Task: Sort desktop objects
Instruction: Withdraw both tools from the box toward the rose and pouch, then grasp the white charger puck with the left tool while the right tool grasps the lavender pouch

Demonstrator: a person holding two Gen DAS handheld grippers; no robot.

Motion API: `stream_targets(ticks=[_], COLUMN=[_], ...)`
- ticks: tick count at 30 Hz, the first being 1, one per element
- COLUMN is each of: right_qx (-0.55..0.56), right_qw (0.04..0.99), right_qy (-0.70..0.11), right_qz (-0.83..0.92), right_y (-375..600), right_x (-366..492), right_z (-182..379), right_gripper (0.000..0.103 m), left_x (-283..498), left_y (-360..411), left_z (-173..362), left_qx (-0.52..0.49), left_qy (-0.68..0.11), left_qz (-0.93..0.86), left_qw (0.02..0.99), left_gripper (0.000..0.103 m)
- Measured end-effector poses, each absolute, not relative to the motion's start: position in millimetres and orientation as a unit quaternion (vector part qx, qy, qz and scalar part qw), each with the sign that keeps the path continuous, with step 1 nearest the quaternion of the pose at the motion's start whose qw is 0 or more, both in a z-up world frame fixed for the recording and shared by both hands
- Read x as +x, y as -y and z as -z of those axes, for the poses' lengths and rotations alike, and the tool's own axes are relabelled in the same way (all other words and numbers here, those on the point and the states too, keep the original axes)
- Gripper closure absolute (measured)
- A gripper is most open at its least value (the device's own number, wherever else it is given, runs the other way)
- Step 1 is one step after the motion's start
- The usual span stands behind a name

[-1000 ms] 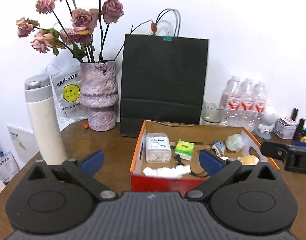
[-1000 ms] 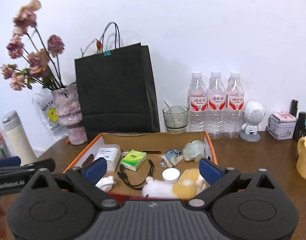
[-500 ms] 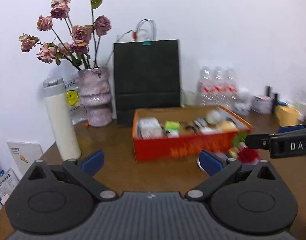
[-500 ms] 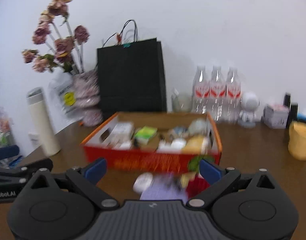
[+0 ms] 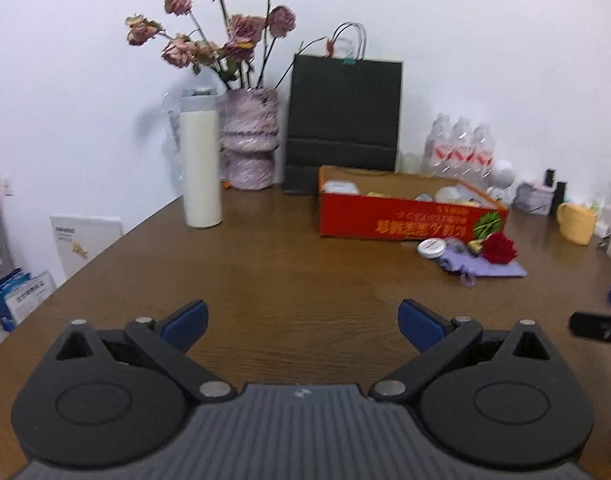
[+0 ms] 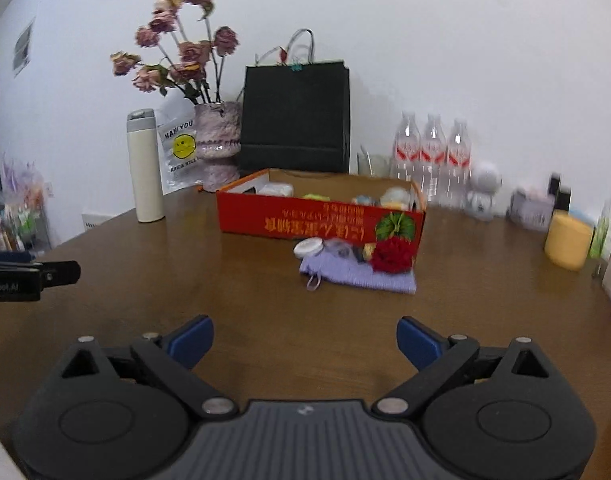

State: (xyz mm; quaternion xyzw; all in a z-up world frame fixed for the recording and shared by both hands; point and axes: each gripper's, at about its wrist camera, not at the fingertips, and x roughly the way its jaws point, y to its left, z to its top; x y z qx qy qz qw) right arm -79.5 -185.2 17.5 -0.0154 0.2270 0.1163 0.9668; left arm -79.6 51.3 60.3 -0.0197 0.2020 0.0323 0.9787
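Currently both grippers hover above the brown table (image 5: 297, 264), well short of the objects. Left gripper (image 5: 301, 322): jaws spread wide, blue pads (image 5: 185, 322) holding nothing. Right gripper (image 6: 303, 340): jaws likewise spread wide, nothing between them; in the left wrist view only a blurred tip of it shows at the right edge. An open red cardboard box (image 6: 319, 220) stands toward the back of the table and contains several small items that are too blurred to name. Just in front of the box's right end lies a lavender pouch (image 6: 361, 274), flat on the table. A red rose (image 6: 393, 256) rests on the pouch, touching or nearly touching the box front. A small white round tin (image 6: 308, 247) sits at the pouch's left end, between pouch and box. Behind the box stand a black paper bag (image 6: 297, 116), a vase of dried roses (image 6: 217, 144), a white thermos (image 6: 145, 168) and three water bottles (image 6: 431, 156). A yellow mug (image 6: 567, 240) stands at the right.
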Motion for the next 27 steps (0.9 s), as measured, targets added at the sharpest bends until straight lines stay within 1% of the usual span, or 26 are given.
stream_targets(ticks=[2,4,6,7,8,9,10,12,13,15,17,19,23,25,26,27], right_qx=[-0.001,-0.005,-0.011,-0.011,-0.009,-0.006,-0.004,-0.004,-0.004,0.000,0.000,0.006,0.029,0.041,0.046,0.049], right_qw=[0.964,0.963,0.962,0.961,0.960,0.958,0.956,0.955,0.954,0.954,0.954,0.954,0.957,0.959,0.960,0.960], right_qy=[-0.235,-0.236,-0.239,-0.243,-0.246,-0.252,-0.260,-0.268,-0.271,-0.273,-0.275,-0.279,-0.269,-0.261,-0.258,-0.257], right_qz=[-0.125,-0.130,-0.133,-0.133,-0.134,-0.135,-0.134,-0.129,-0.126,-0.122,-0.118,-0.111,-0.102,-0.100,-0.100,-0.100], right_y=[187.8,188.0,187.6,188.1,189.6,190.8,192.4,194.4,195.8,199.5,202.2,205.0,215.1,220.5,223.3,225.6], right_x=[-78.9,-76.5,-71.6,-68.1,-63.8,-58.7,-52.0,-38.4,-31.3,-14.4,7.9,32.4,74.0,85.1,89.1,92.1], right_z=[-16.0,-15.1,-14.2,-13.3,-12.4,-11.1,-9.8,-7.7,-7.1,-7.8,-9.3,-10.7,-17.4,-20.7,-21.6,-21.9], right_gripper=[0.008,0.017,0.022,0.029,0.033,0.046,0.060,0.072,0.074,0.074,0.074,0.074,0.073,0.073,0.073,0.073], left_x=[-76.8,-72.2,-65.3,-60.9,-55.6,-47.8,-41.3,-25.2,-17.9,1.0,27.2,59.2,130.1,162.8,177.3,187.6], left_y=[-47.7,-43.9,-42.2,-41.7,-40.9,-40.2,-37.8,-31.2,-27.4,-18.3,-6.1,6.7,32.7,44.9,50.1,53.1], left_z=[-58.7,-54.9,-51.2,-49.2,-48.2,-48.0,-47.8,-50.7,-52.5,-54.7,-54.9,-54.8,-50.1,-41.2,-36.1,-31.2], left_qx=[-0.004,0.005,0.002,-0.001,-0.005,-0.012,-0.017,-0.019,-0.018,-0.018,-0.014,-0.011,-0.004,0.007,0.015,0.019], left_qy=[-0.209,-0.220,-0.230,-0.236,-0.243,-0.252,-0.260,-0.262,-0.257,-0.247,-0.248,-0.245,-0.273,-0.290,-0.299,-0.307], left_qz=[-0.028,-0.018,-0.006,0.001,0.011,0.021,0.032,0.066,0.075,0.089,0.101,0.118,0.168,0.166,0.165,0.164], left_qw=[0.978,0.975,0.973,0.972,0.970,0.967,0.965,0.963,0.963,0.965,0.963,0.962,0.947,0.943,0.940,0.937], left_gripper=[0.000,0.000,0.000,0.000,0.000,0.000,0.000,0.000,0.000,0.001,0.006,0.016,0.019,0.023,0.026,0.034])
